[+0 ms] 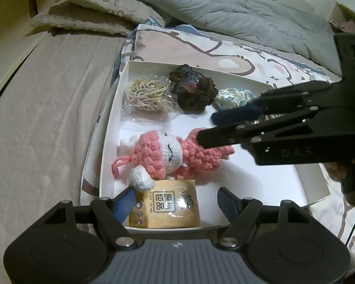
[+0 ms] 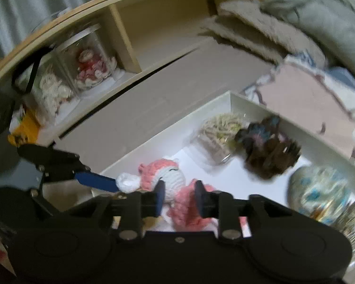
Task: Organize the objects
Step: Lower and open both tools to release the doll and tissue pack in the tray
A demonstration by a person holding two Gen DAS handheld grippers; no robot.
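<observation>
A white box point(image 1: 116, 108) lies on the bed. In it are a pink and white crochet doll point(image 1: 172, 153), a bag of beige cord point(image 1: 145, 94), a dark yarn scrunchie point(image 1: 193, 90), a blue patterned pouch point(image 1: 234, 95) and a tan packet point(image 1: 168, 203). My left gripper point(image 1: 177, 201) is open at the box's near edge, around the tan packet. My right gripper point(image 1: 207, 127) reaches in from the right, jaws slightly apart just over the doll's body. In the right wrist view the doll point(image 2: 175, 177) lies between and below the right gripper point(image 2: 179, 197). The left gripper's blue finger point(image 2: 94, 181) touches the doll's white hand.
The box sits on a cartoon-print pillow point(image 1: 201, 47). A beige sheet point(image 1: 47, 106) lies left, fluffy folded blankets point(image 1: 90, 11) and a grey duvet point(image 1: 213, 7) behind. A wooden shelf point(image 2: 130, 42) with jars of trinkets point(image 2: 90, 68) stands beside the bed.
</observation>
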